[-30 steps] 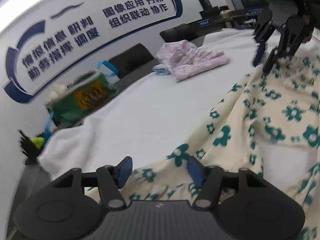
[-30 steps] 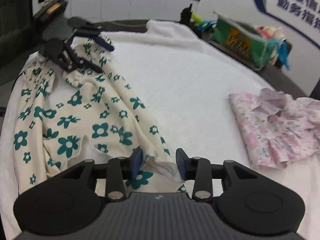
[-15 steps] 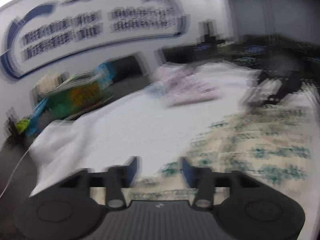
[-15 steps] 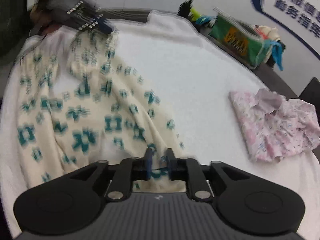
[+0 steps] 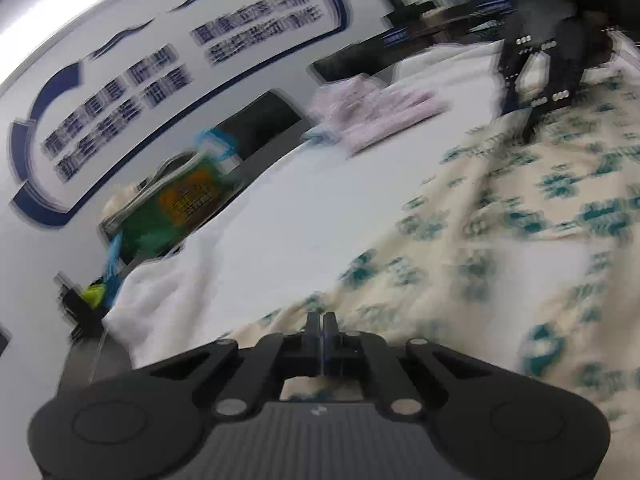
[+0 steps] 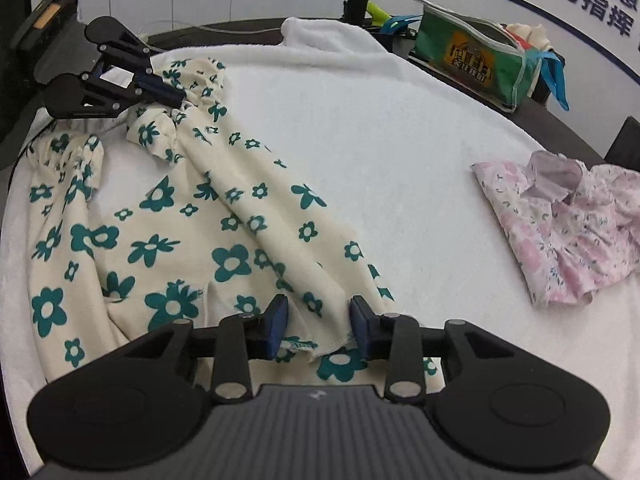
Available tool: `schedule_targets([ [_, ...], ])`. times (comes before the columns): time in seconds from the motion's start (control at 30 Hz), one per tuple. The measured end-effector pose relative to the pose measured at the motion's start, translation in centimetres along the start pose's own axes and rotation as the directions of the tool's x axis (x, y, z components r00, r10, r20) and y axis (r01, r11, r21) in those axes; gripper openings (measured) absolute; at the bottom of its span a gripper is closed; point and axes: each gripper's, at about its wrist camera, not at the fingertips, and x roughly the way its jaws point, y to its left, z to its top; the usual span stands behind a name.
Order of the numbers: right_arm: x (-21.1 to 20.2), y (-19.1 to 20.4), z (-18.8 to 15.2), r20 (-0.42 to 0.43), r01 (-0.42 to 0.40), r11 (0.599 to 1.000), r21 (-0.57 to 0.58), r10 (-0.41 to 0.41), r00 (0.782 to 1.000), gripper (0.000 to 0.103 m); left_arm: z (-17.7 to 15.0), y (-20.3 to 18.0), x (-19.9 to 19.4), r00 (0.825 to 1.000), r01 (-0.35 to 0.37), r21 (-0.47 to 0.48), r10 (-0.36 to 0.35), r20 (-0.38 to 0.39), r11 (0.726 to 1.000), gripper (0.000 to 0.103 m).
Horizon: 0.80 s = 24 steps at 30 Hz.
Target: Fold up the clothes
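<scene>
Bunched floral knit [image 6: 224, 216] in L tool [image 6: 170, 96]

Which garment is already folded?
The pink floral shirt, a compact bundle lying apart. The cream garment with green flowers is spread out, pinched by the left claw.

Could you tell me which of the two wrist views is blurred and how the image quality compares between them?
Left wrist view: heavy motion smear across the wall lettering, the floral garment and the right gripper; only the left gripper is crisp. Right wrist view: sharp, evenly lit, no glare, with fisheye bending of the white towel edge.
</scene>
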Motion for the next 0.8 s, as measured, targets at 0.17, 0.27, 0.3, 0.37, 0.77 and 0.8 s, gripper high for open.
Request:
schedule_targets([
  [0.17, -0.2, -0.2, -0.4, 0.007, -0.002, 1.0, 0.023, 0.001, 1.0, 0.034, -1.1, 1.3, 0.7, 0.999, 0.036, -0.089, -0.038, -0.015, 0.995, 0.001],
  [0.27, -0.4, -0.3, -0.4, 0.002, 0.004, 1.0, 0.019, -0.004, 1.0, 0.034, -1.2, 2.2, 0.7, 0.999, 0.041, -0.147, -0.045, -0.025, 0.988, 0.003],
  [0.3, -0.5, -0.2, -0.3, -0.004, 0.006, 1.0, 0.013, -0.005, 1.0, 0.034, -1.1, 2.6, 0.6, 0.998, 0.046, -0.175, -0.052, -0.027, 0.984, 0.004],
  [0.37, -1.0, -0.1, -0.1, -0.017, 0.006, 1.0, 0.001, -0.006, 1.0, 0.035, -0.9, 4.0, -0.8, 0.994, 0.105, -0.288, -0.11, -0.001, 0.952, 0.008],
  [0.77, 0.1, -4.7, 2.5, 0.007, -0.102, 0.995, 0.013, 0.102, 0.995, 0.045, 2.1, 5.6, 4.9, 0.941, 0.32, -0.333, -0.339, -0.001, 0.887, 0.065],
  [0.8, 0.7, -4.8, 2.4, -0.007, -0.109, 0.994, 0.003, 0.109, 0.994, 0.045, 1.9, 5.3, 5.0, 0.942, 0.316, -0.319, -0.335, -0.006, 0.893, 0.065],
])
